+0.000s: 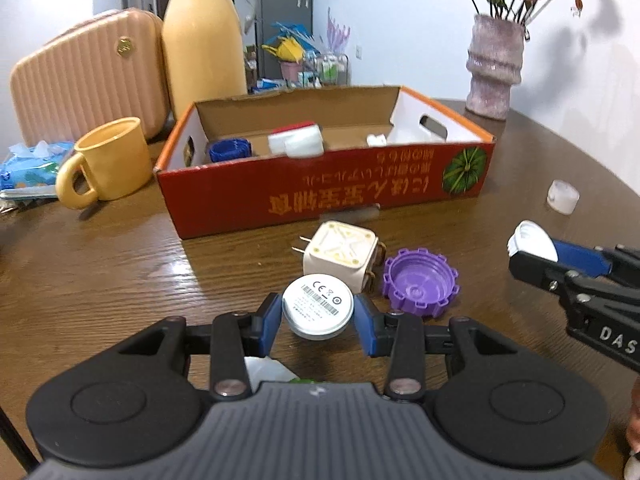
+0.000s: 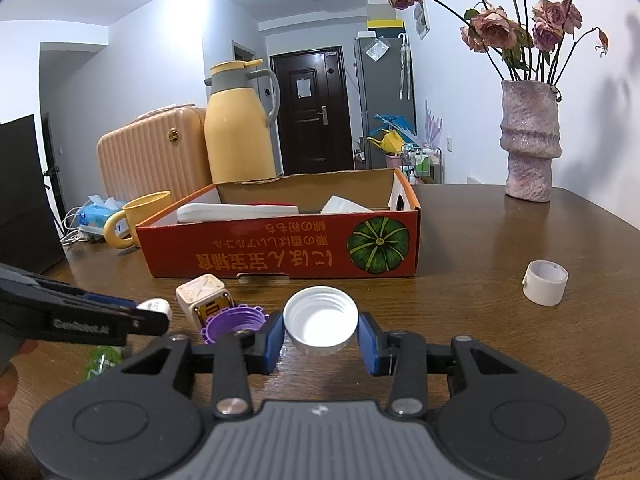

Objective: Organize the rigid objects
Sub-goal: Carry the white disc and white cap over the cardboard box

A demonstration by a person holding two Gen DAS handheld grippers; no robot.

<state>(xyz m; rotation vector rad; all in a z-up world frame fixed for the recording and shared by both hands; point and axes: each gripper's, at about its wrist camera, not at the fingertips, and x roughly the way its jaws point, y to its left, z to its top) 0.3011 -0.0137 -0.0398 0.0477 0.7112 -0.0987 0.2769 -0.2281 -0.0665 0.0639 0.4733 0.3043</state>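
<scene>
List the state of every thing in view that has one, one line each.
left gripper: shut on round silver disc, lifted.
right gripper: shut on white screw cap, hollow side facing the camera.
cardboard box: open, holding several items.
plug adapter: lying on its side on the table, prongs pointing left.
purple cap: hollow side up.
white ring cap: on its side.
yellow mug: upright.

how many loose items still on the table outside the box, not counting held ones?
3: a plug adapter and a purple cap side by side in front of the box, and a white ring off to the right. The grippers may hide more.
</scene>
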